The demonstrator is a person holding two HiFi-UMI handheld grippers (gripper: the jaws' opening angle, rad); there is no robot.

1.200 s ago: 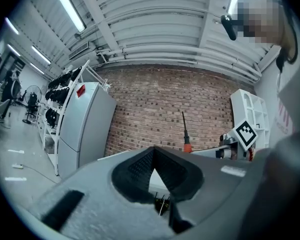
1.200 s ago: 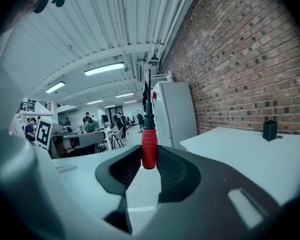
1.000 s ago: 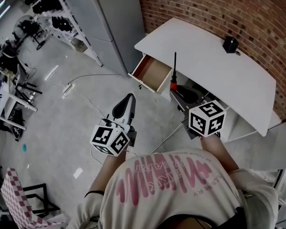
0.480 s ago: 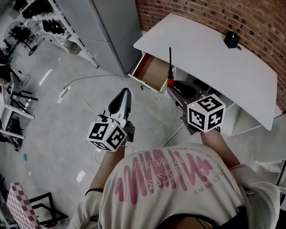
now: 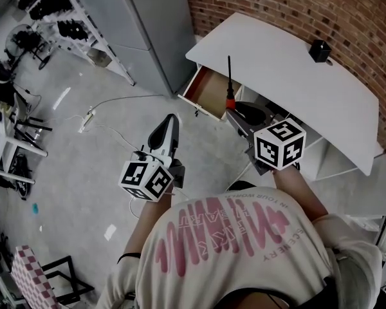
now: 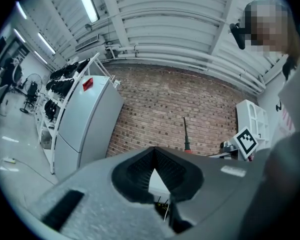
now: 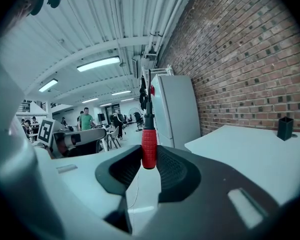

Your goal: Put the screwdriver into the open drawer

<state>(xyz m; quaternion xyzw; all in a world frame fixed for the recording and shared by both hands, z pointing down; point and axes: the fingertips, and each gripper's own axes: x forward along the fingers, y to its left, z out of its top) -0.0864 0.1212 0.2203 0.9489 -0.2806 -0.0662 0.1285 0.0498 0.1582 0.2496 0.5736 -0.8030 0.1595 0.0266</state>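
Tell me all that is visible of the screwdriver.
The screwdriver has a stout red handle, a black collar and a thin dark shaft. The right gripper clamps the handle between its jaws, with the shaft pointing out past the jaw tips. In the head view it shows close to the open drawer, not yet inside it.

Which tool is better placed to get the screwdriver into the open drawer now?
Right. The right tool grips the screwdriver by its red handle and sits just short of the drawer. The left tool is shut, empty and farther from it.
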